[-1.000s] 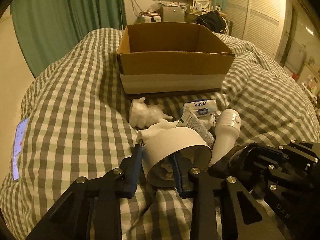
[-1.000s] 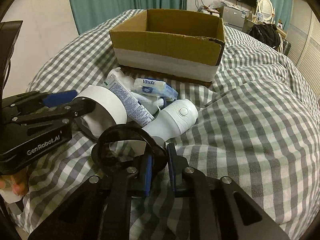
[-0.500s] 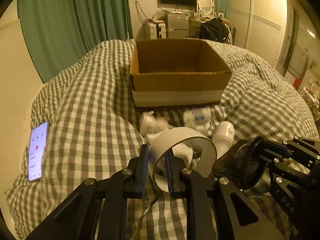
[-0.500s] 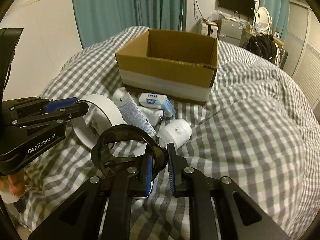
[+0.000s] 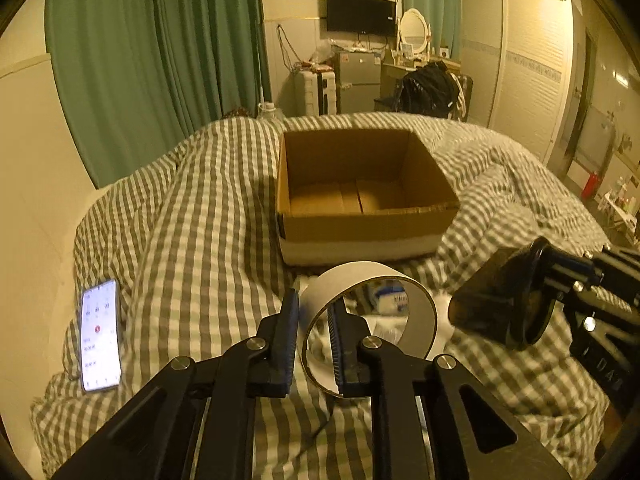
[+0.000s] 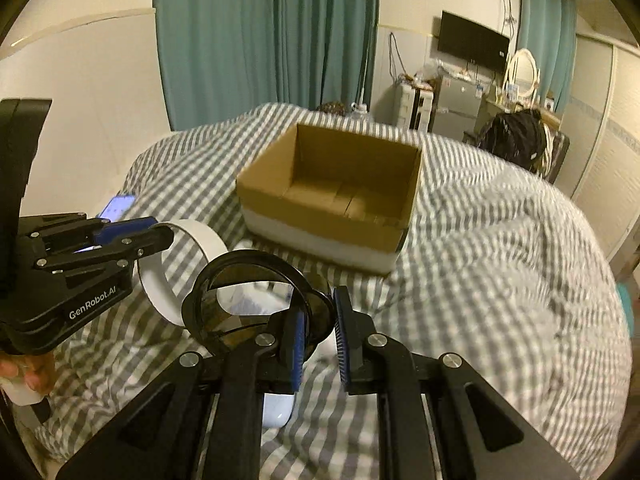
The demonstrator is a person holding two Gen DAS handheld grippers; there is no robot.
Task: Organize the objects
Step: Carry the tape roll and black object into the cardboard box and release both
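Observation:
My left gripper (image 5: 314,320) is shut on the wall of a white ring (image 5: 420,312) and holds it up above the bed. The ring also shows in the right wrist view (image 6: 208,240). My right gripper (image 6: 320,328) is shut on the rim of a dark round ring (image 6: 224,276), also lifted; it shows at the right of the left wrist view (image 5: 516,300). An open cardboard box (image 5: 360,232) stands on the bed ahead of both grippers (image 6: 316,236). Nothing shows inside it.
A lit phone (image 5: 100,344) lies on the checked duvet (image 5: 200,240) at the left. A tissue pack (image 5: 394,300) and other small items lie under the lifted rings. A white device (image 6: 278,404) lies below my right gripper.
Both grippers have risen from the bed with their rings. The left one closed on the white ring's wall. The box now shows from higher up.

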